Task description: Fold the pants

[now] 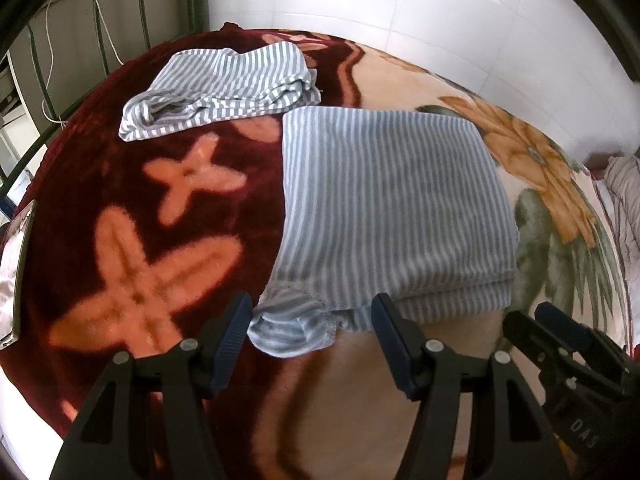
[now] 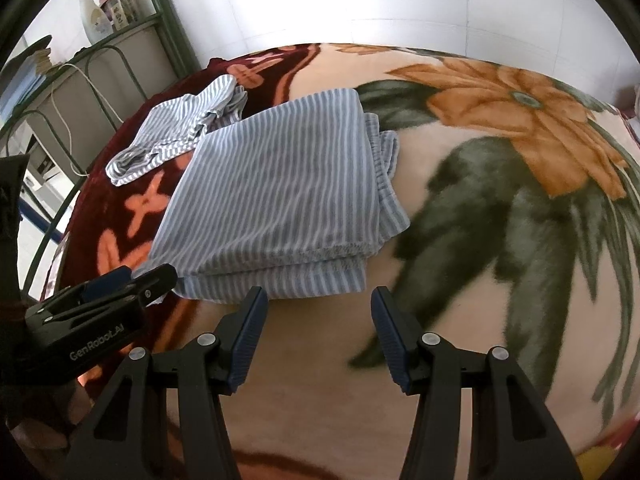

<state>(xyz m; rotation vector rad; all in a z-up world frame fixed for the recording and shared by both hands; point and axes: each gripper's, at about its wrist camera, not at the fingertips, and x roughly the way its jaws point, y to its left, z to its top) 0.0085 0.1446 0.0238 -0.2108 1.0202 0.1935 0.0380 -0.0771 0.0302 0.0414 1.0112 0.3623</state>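
Note:
The blue-and-white striped pants (image 1: 392, 208) lie folded into a thick rectangle on the bed, also plain in the right wrist view (image 2: 272, 200). My left gripper (image 1: 312, 320) is open at the stack's near left corner. A loose bit of waistband (image 1: 292, 332) lies in the gap, and neither pad presses on it. My right gripper (image 2: 318, 308) is open just in front of the stack's near edge, nothing between its fingers. Each gripper shows in the other's view: the right gripper (image 1: 532, 320) at lower right, the left gripper (image 2: 148, 276) at lower left.
A second striped garment (image 1: 224, 88) lies crumpled at the back left. The blanket (image 2: 500, 240) is cream with an orange flower, dark red on the left. A green metal bed frame (image 2: 164, 12), a shelf with a spray bottle (image 2: 94, 12) and a white tiled wall border it.

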